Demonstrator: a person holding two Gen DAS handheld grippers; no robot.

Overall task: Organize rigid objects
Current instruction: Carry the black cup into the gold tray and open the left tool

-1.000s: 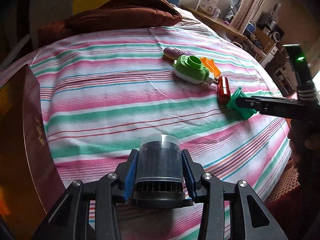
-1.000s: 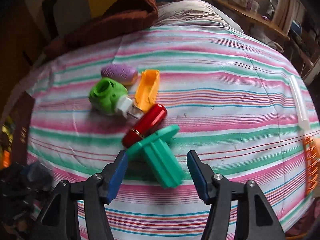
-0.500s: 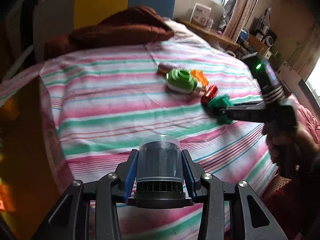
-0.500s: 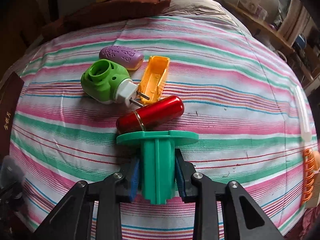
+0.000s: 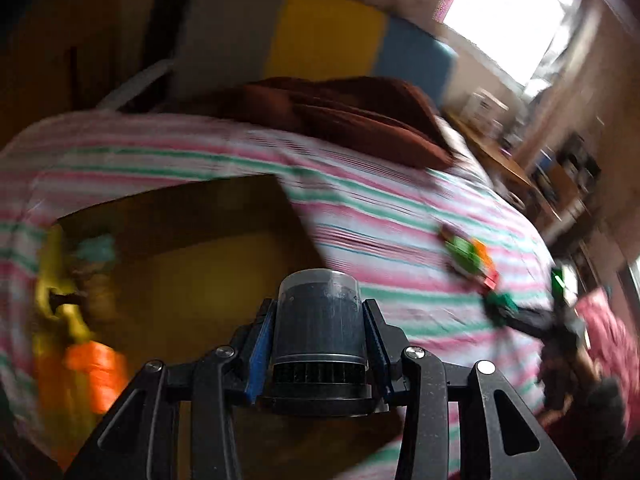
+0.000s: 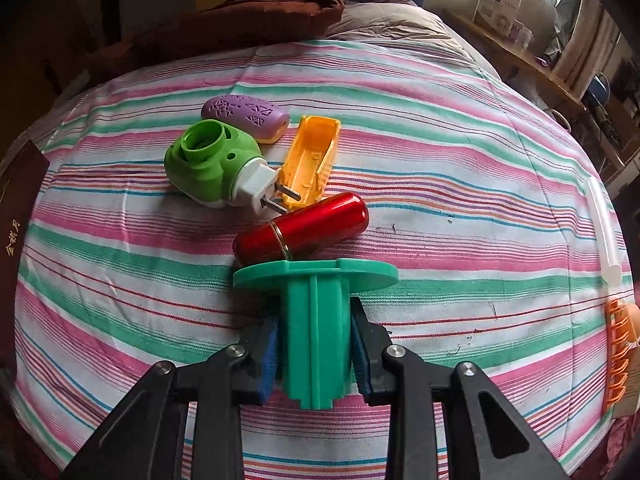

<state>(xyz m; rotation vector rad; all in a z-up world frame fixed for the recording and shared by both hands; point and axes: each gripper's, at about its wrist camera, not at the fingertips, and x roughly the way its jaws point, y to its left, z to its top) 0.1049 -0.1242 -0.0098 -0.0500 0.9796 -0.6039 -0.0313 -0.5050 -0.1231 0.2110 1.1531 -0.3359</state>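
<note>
My left gripper (image 5: 318,340) is shut on a dark cylinder with a clear cap (image 5: 319,320) and hangs over an open brown box (image 5: 192,216) on the striped bed; the view is blurred. Bright orange and yellow items (image 5: 86,368) lie at the box's left side. My right gripper (image 6: 314,354) is shut on the stem of a teal flanged plastic piece (image 6: 315,320). Just beyond its flange lie a red metal tube (image 6: 302,228), a green plug-in device (image 6: 212,166), an orange open case (image 6: 310,160) and a purple oval case (image 6: 246,114). The right gripper (image 5: 516,316) also appears far right in the left wrist view.
A brown blanket (image 6: 240,20) is bunched at the head of the bed. A white stick (image 6: 604,228) and an orange comb-like item (image 6: 620,348) lie near the bed's right edge. A dark red book (image 6: 18,200) lies at the left edge. Shelves stand beyond the bed on the right.
The left gripper swung left with the cylinder, from over the bare bedspread to over the box. The right gripper closed on the teal piece, which turned upright between its pads.
</note>
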